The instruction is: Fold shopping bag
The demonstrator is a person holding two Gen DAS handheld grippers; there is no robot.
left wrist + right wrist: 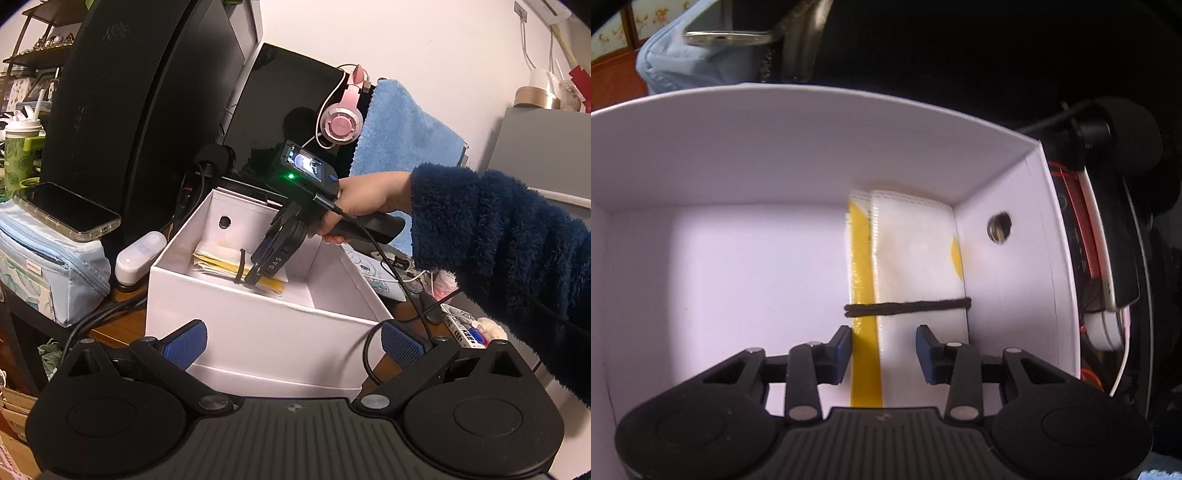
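Folded shopping bag [908, 266] lies between right gripper [884, 354] fingers [839, 350]

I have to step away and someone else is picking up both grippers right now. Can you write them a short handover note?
Left gripper: open, empty, hovering outside the near wall of the open white cardboard box.
Right gripper: inside the box, jaws open around the near end of the folded white-and-yellow plastic shopping bag; whether the pads touch it is unclear.
The bag lies flat on the box floor against one wall, bound by a black elastic band.
Done: bag folded, banded and in the box.
Left: probably only withdrawing the right gripper, if the box is its final place.
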